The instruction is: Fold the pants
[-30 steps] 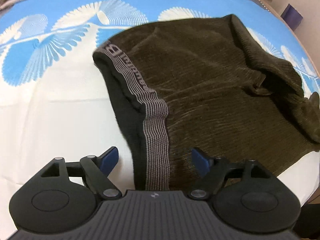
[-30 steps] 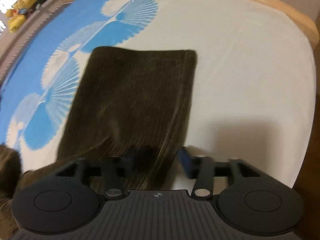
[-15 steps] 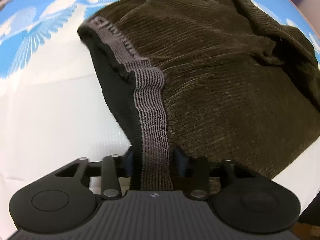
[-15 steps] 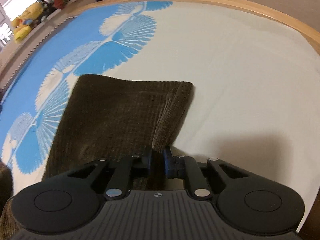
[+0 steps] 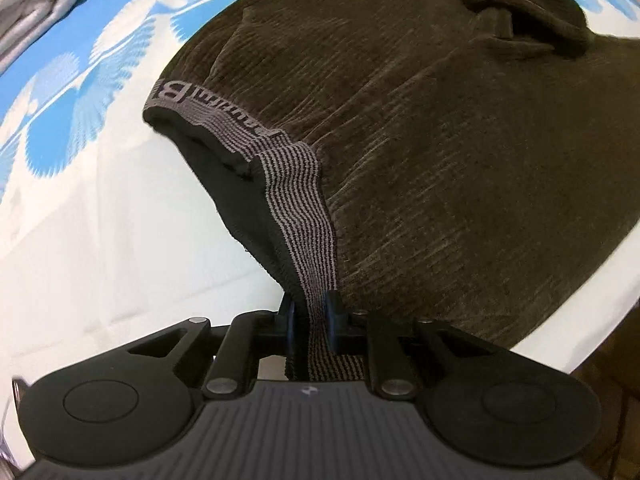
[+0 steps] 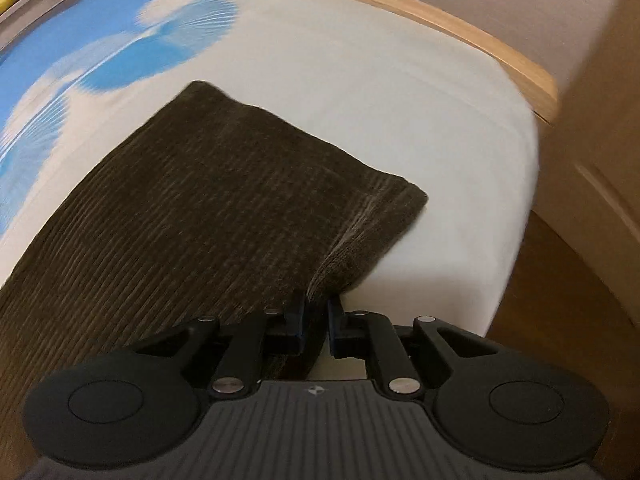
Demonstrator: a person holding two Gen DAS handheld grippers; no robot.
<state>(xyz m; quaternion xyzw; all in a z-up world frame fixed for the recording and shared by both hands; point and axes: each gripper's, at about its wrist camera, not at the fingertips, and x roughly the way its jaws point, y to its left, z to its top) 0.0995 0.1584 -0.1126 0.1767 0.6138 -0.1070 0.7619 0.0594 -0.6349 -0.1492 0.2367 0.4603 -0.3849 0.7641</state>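
- Pale cloth (image 5: 36, 8), upper left of the left wrist view, is cut off by the frame edge.
- Blue-patterned sheet (image 6: 120, 60), upper left of the right wrist view, is motion-blurred.

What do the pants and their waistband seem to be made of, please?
Pants: likely corduroy, matte dark olive-brown, with fine raised ribs. Waistband: looks like knitted elastic, grey with thin dark stripes and woven letters.
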